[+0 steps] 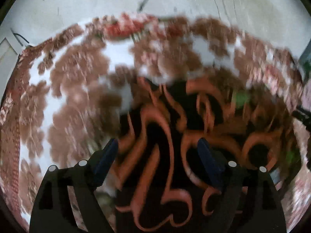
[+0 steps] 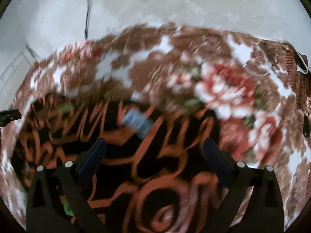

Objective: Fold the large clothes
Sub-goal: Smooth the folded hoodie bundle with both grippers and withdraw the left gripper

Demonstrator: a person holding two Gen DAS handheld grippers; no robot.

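Observation:
A black garment with orange swirl print (image 1: pixel 171 136) lies on a brown, white and red floral blanket (image 1: pixel 77 81). Both views are blurred by motion. My left gripper (image 1: pixel 157 143) hangs above the garment, its blue-padded fingers (image 1: pixel 108 155) wide apart with nothing between them. In the right wrist view the same garment (image 2: pixel 155 165) fills the lower middle, and a pale blue label (image 2: pixel 138 122) shows on it. My right gripper (image 2: pixel 153 141) is open above the cloth, its fingers (image 2: pixel 213 151) spread wide and holding nothing.
The floral blanket (image 2: pixel 223 89) covers the surface on all sides of the garment. Beyond its far edge is a pale grey floor (image 1: pixel 97 0) with a dark cable (image 2: pixel 88 13). The other gripper's black tip (image 2: pixel 9 115) shows at the left edge.

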